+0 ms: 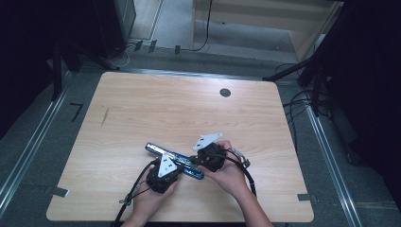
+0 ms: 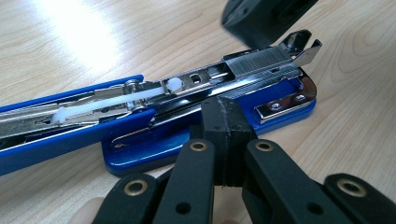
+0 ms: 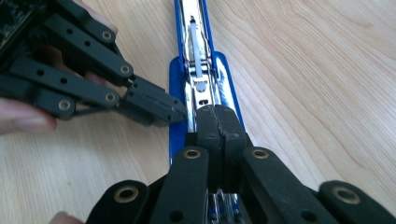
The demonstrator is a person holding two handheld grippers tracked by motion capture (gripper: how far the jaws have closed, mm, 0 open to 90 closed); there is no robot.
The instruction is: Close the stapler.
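wooden table | grey floor | dark surroundings | cables

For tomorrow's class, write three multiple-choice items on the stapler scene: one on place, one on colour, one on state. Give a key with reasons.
1. Where does the stapler lie?
A. on the floor
B. on the wooden table, near the person's edge
C. at the table's far edge

2. What colour is the stapler's body?
A. red
B. green
C. blue

3. How is the stapler?
A. opened out, staples exposed
B. closed
C. in pieces

Key: B, it lies by the left tongs and right tongs; C, base and cover are blue; A, the metal magazine lies bare.
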